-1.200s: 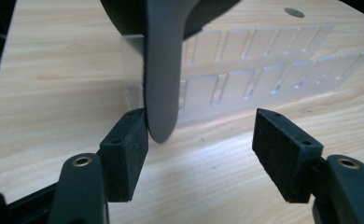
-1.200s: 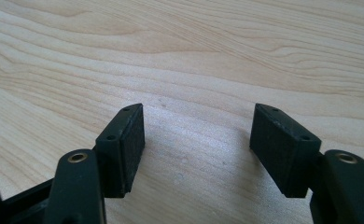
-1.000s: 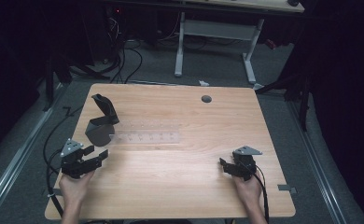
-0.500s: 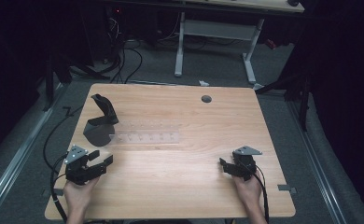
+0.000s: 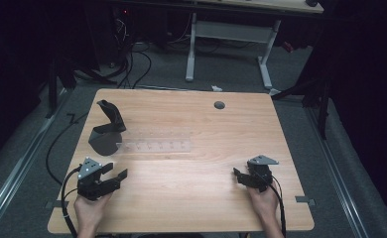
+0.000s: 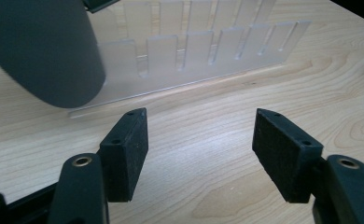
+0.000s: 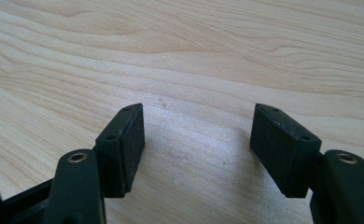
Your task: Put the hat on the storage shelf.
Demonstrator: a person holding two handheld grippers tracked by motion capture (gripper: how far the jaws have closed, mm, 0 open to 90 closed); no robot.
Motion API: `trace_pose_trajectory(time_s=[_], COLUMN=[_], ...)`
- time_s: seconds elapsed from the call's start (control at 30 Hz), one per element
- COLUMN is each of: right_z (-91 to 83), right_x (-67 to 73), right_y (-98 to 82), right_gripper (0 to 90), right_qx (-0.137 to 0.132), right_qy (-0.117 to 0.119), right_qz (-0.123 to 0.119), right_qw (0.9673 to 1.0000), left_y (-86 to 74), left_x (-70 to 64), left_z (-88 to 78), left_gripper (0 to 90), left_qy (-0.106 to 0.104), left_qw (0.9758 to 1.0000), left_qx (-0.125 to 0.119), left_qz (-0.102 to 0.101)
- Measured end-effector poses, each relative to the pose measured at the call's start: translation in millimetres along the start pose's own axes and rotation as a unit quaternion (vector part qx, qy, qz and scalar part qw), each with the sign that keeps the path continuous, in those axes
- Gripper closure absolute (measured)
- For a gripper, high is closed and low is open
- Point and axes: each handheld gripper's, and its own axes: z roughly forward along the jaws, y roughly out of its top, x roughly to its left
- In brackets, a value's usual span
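A clear slotted rack [image 5: 157,145] lies flat near the middle-left of the wooden table [image 5: 191,198]. At its left end stands a dark grey stand with a round base [image 5: 104,141] and an upright curved arm [image 5: 113,115]. My left gripper [image 5: 116,173] sits at the front left, open, nothing between its pads, pointing toward the rack. In the left gripper view the rack [image 6: 203,56] and the grey base [image 6: 40,51] lie just beyond the open gripper [image 6: 201,137]. My right gripper [image 5: 237,174] rests at the front right, open over bare wood [image 7: 199,135].
A round cable hole [image 5: 219,105] is near the table's far edge. Cables trail off the left side onto the floor [image 5: 57,144]. Another desk's white legs [image 5: 191,44] stand beyond the table.
My left gripper has moved to the right and slightly nearer the front edge, turning toward the rack. The right gripper has stayed still.
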Motion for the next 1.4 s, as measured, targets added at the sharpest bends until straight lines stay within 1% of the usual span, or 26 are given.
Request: trace_pose_trajectory(time_s=[0.3,0.47,0.5,0.63,0.77,0.87,1.03,1.07,1.1,1.27,1.4], right_z=[0.0,0.0,0.0,-0.1,-0.1,-0.1,-0.1,-0.2,-0.2,-0.2,-0.4], right_x=[0.1,0.2,0.2,0.2,0.2,0.2,0.2,0.2,0.2,0.3,0.2], right_y=[0.0,-0.1,-0.1,-0.1,-0.1,-0.1,-0.2,-0.2,-0.2,-0.2,-0.4], right_gripper=[35.7,35.6,35.6,35.6,35.6,35.6,35.6,35.6,35.6,35.5,35.5], right_qx=[0.000,0.000,0.000,0.000,0.000,0.000,0.000,0.000,0.000,0.000,0.000], right_qy=[0.001,0.001,0.001,0.001,0.001,0.001,0.001,0.001,0.001,0.002,0.001], right_qz=[0.000,0.000,0.000,0.000,0.000,0.000,0.000,0.000,0.001,0.001,-0.001], right_qw=[1.0000,1.0000,1.0000,1.0000,1.0000,1.0000,1.0000,1.0000,1.0000,1.0000,1.0000], left_y=[-11.4,-19.1,-20.8,-26.9,-35.1,-38.6,-44.4,-45.7,-47.1,-50.0,-55.7], left_x=[-12.1,-19.1,-20.0,-25.6,-31.3,-34.8,-38.1,-38.8,-38.5,-37.4,-36.6], left_z=[9.5,16.3,17.6,23.4,30.3,34.5,42.2,43.7,45.4,53.3,60.8], left_gripper=[36.4,36.2,36.2,36.2,36.3,36.4,36.5,36.5,36.5,37.8,38.3], left_qy=[-0.017,-0.027,-0.029,-0.037,-0.042,-0.045,-0.044,-0.043,-0.042,-0.039,-0.027], left_qw=[0.9997,0.9991,0.9989,0.9982,0.9967,0.9961,0.9954,0.9955,0.9952,0.9963,0.9961], left_qx=[0.018,0.030,0.035,0.046,0.064,0.068,0.073,0.073,0.074,0.065,0.066], left_qz=[0.008,0.006,0.010,0.011,0.027,0.034,0.044,0.043,0.047,0.039,0.052])
